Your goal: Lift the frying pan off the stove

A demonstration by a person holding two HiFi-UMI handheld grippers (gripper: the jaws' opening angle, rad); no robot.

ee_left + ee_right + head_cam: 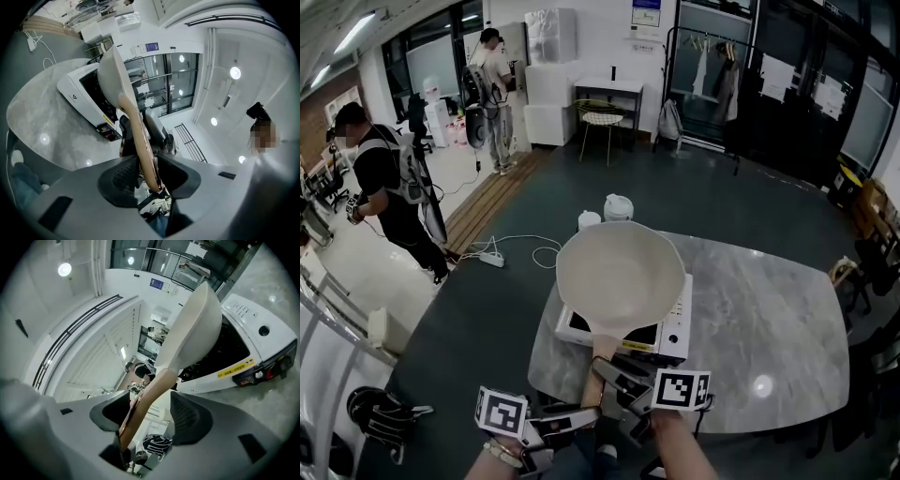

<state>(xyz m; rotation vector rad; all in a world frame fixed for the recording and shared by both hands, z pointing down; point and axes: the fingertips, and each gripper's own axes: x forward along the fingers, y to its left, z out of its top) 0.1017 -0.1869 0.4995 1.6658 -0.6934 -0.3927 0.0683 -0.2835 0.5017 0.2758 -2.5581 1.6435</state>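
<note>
Pan, a cream-coloured round frying pan (pixel 621 277) with a pale wooden handle (pixel 603 350), hangs straight ahead of both sets of fingers, with its handle running back between them. The left gripper (pixel 143 173) has its fingers partly closed and pressed on the handle from both sides, so it appears to carry the weight alone. The right gripper (pixel 150 413) stands wide. The handle lies close against one of its fingers (pixel 108 411) and apart from the other, so it grips nothing.

Below the pan, just beyond the fingertips, sits the white induction stove with a black glass top (pixel 675 333), on the grey marbled surface (pixel 769 319). Both gripper views show a dark gap between the pan's base and the glass. The lift therefore looks begun, though the pan hangs directly over the stove. What seems left is to raise it further and bring it clear of the stove.
</note>
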